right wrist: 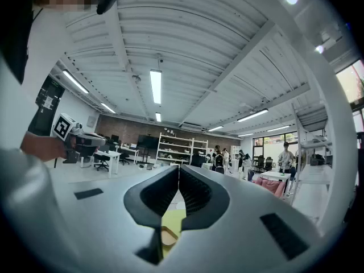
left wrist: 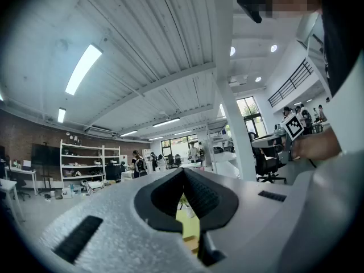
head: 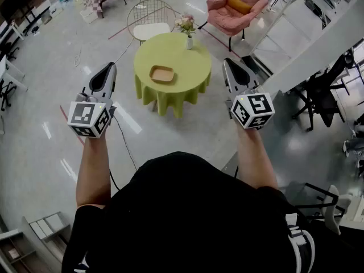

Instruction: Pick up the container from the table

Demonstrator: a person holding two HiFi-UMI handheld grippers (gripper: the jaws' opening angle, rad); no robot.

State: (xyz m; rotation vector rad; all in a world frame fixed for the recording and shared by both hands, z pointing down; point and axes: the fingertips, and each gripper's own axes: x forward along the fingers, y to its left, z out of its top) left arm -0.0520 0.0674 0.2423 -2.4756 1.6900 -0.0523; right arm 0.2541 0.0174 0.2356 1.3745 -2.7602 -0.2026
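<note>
A round table [head: 193,67] is draped in a smooth lime-green cloth that falls in soft folds. Near its centre a shallow, rounded-square wooden container [head: 162,74] is seen lying flat. The left gripper [head: 108,67] and right gripper [head: 229,62] are held well short of it, ribbed jaws pressed together, nothing gripped.

1 container [head: 162,74], 1 tbl [head: 190,67], 1 vase [head: 189,42]
</note>
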